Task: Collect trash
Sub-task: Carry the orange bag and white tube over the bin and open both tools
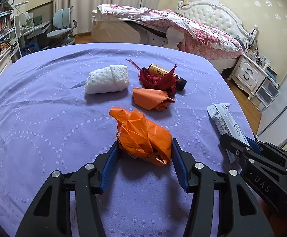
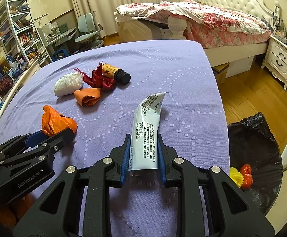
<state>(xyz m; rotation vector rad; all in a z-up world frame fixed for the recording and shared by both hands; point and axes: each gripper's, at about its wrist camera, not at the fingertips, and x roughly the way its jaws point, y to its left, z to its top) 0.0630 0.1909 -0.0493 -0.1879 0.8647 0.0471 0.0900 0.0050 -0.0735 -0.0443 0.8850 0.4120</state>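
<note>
Bin bag (image 2: 256,138) holding yellow, red scraps – right claw (image 2: 143,154) gripping wrapper (image 2: 147,130), left claw (image 1: 143,150) pinching orange wad (image 1: 141,138)

Your left gripper (image 1: 144,148) has the crumpled orange bag (image 1: 143,136) between its fingers, so nothing passes there. Straight beyond it the folded orange paper (image 1: 153,98), the red ribbon bundle (image 1: 159,79), the small brown bottle (image 1: 163,72) and the white paper wad (image 1: 108,79) crowd the middle of the counter (image 1: 35,108). You have bare cloth to the left of that cluster and along the near edge. To your right, the right gripper (image 2: 143,152) and its white wrapper (image 2: 145,130) block the way. Past the counter's right edge, the black-lined bin (image 2: 252,138) stands open on the floor.
</note>
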